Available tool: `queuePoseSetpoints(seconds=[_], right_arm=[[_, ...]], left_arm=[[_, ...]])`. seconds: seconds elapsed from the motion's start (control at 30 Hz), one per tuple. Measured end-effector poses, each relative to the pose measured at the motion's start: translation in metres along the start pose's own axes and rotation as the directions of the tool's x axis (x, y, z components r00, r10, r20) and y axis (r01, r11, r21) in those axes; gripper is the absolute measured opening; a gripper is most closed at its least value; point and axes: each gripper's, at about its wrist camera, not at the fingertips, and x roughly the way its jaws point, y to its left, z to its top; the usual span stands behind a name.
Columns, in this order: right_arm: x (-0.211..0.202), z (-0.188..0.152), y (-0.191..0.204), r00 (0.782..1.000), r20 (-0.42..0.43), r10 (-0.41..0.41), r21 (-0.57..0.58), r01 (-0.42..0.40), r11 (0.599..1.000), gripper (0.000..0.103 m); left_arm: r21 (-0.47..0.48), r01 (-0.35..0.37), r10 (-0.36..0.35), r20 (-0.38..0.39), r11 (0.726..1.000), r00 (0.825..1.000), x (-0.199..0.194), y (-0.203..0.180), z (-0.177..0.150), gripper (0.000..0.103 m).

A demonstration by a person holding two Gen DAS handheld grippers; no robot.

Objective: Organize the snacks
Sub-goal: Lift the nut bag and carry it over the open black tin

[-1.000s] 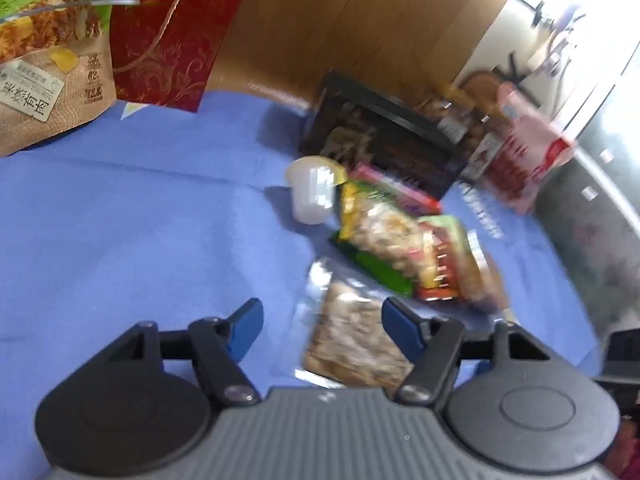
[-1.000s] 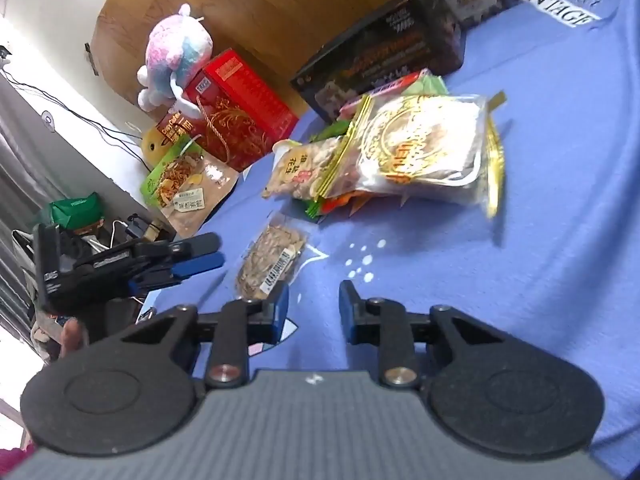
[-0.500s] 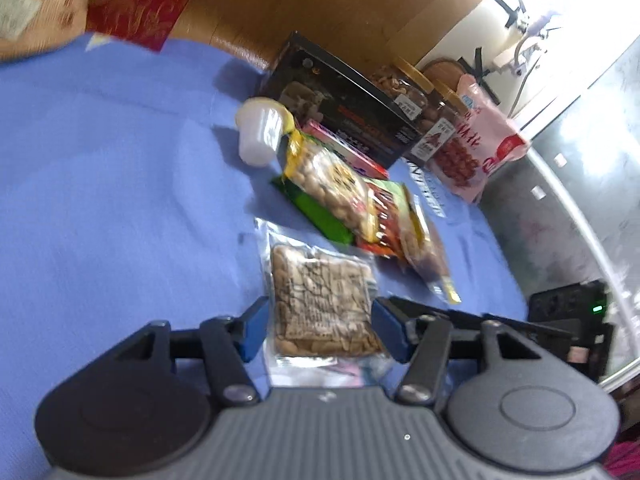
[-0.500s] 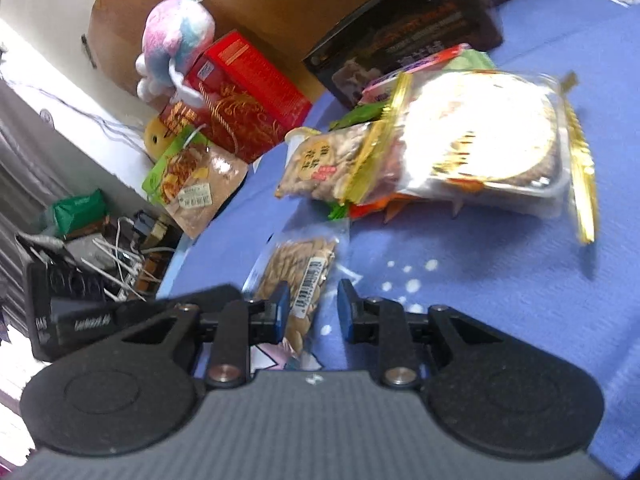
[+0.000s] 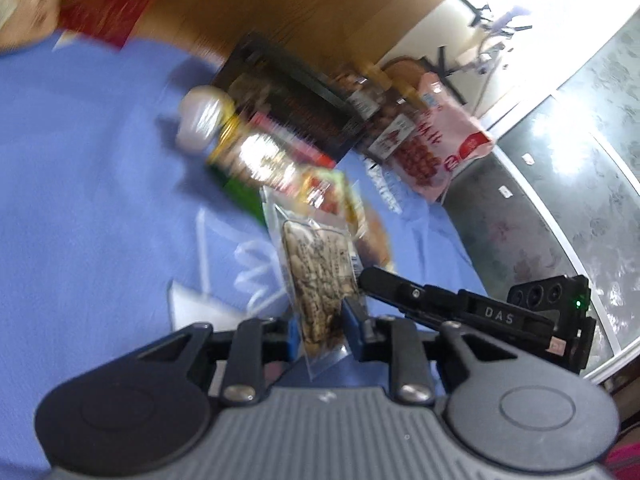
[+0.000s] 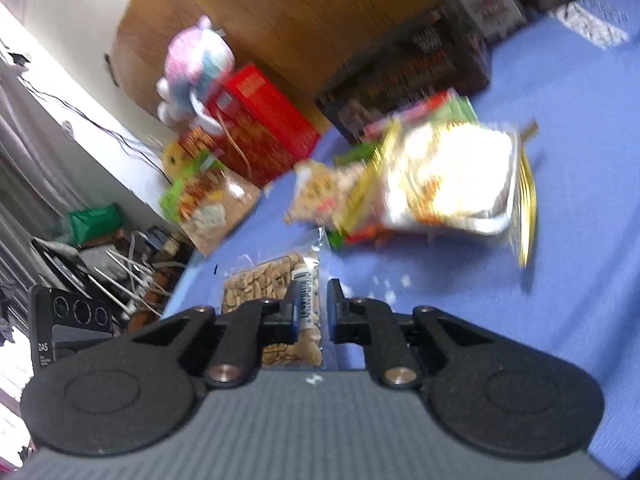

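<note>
My left gripper (image 5: 320,326) is shut on a clear pack of nuts (image 5: 318,268) and holds it tilted above the blue cloth (image 5: 88,208). The same pack (image 6: 276,280) shows in the right wrist view, under and just ahead of my right gripper (image 6: 313,308), whose jaws stand slightly apart and hold nothing. A pile of snack bags (image 5: 276,168) lies beyond the pack; it also shows in the right wrist view (image 6: 424,184), with a large clear bag on top.
A black box (image 5: 296,108) and a pink bag (image 5: 436,148) stand at the back, a white cup (image 5: 200,120) beside the pile. A red box (image 6: 264,132), a plush toy (image 6: 196,64) and a brown snack bag (image 6: 208,208) sit at the left. The table edge drops off right (image 5: 520,264).
My left gripper has closed on the nut pack and lifted it toward the pile. My right gripper has moved in close over the pack.
</note>
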Motion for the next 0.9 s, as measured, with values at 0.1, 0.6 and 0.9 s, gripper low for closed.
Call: queuePoseSetpoints(seconds=[0.1, 0.6, 0.9], right_arm=[[-0.007, 0.009, 0.0, 0.999, 0.05, 0.017, -0.018, -0.016, 1.0, 0.019], [-0.008, 0.046, -0.019, 0.988, 0.09, 0.128, 0.02, -0.131, 0.991, 0.023], [0.036, 0.14, -0.009, 0.987, 0.162, 0.002, -0.173, 0.026, 0.985, 0.015]], left_arm=[[0.056, 0.03, -0.032, 0.028, 0.998, 0.999, 0.001, -0.019, 0.018, 0.022], [0.057, 0.119, -0.119, -0.017, 0.991, 0.993, 0.044, -0.041, 0.07, 0.02], [0.187, 0.047, -0.059, 0.058, 0.981, 0.997, 0.094, -0.067, 0.185, 0.021]])
